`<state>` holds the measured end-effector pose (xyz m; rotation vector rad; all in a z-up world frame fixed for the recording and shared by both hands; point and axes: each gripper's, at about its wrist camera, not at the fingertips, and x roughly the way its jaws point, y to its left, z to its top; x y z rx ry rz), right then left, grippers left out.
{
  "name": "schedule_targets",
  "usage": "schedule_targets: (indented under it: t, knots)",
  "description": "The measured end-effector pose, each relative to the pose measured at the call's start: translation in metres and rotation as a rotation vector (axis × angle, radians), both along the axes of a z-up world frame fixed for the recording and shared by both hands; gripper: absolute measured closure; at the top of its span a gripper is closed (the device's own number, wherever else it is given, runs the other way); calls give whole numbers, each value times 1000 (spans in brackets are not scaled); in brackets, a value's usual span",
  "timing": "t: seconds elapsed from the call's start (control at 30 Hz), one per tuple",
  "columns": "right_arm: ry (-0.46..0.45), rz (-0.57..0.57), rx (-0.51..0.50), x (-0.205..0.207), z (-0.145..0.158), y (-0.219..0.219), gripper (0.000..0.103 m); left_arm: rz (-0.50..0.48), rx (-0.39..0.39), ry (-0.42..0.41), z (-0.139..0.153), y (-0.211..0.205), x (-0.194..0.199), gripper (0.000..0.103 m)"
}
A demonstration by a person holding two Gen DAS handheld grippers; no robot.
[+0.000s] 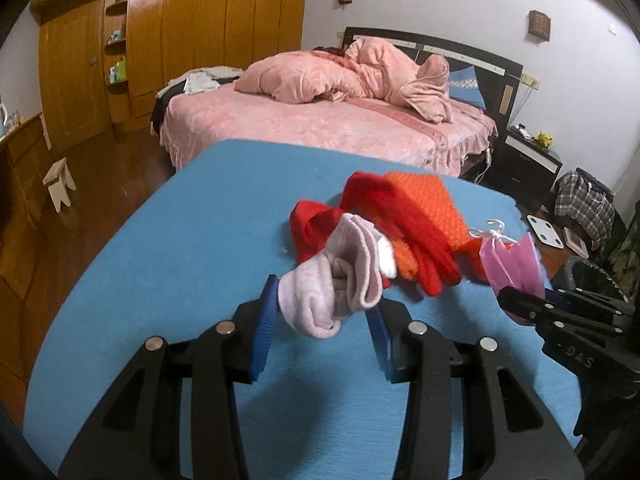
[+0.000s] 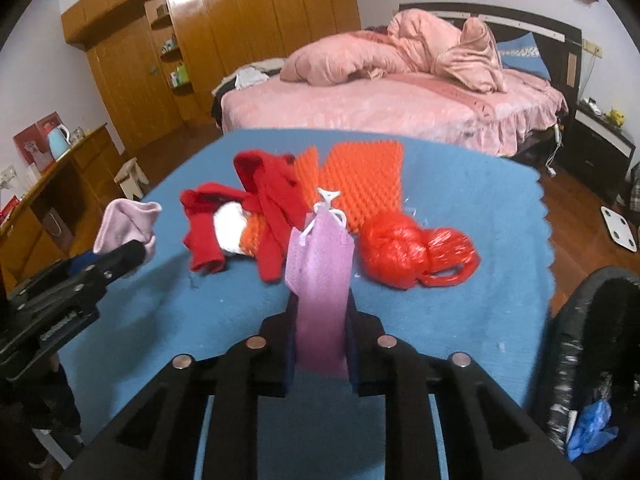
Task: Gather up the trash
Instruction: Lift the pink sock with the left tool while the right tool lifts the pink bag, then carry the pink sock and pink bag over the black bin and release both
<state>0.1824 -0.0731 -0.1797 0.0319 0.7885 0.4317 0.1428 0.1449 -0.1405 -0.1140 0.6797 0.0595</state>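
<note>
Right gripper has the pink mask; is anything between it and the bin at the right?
Nothing visible. The right gripper holds the pink mask lifted above the blue table; the black bin sits open beside the table's edge.

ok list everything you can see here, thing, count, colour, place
sock: 1, pale pink, held in the left tongs above the cloth
face mask: 1, pink-purple with white loops, held in the right tongs
red garment: 1 pile, red, on the cloth, left of the mask
foam sheet: 1, orange, far side of the cloth
plastic bag: 1, red, knotted, on the cloth to the right
table cloth: 1, blue, covers the table
bin: 1, black-lined, right of the table, blue item inside
bed: 1, pink bedding, behind the table
wardrobe: 1, brown wood, back left
left tongs: 1, black with blue pads, closed on the sock
right tongs: 1, black, closed on the mask
</note>
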Motion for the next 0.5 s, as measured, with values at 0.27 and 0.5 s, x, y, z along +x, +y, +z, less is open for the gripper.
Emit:
schedule_targets:
  t: [0.27, 0.5]
  knots:
    - [-73, -56, 42, -21, 38, -31, 83, -50, 3, -52, 28, -33, -5, 62]
    - [-126, -105, 56, -40, 63, -61, 83, -119, -5, -100, 51, -69, -15, 62]
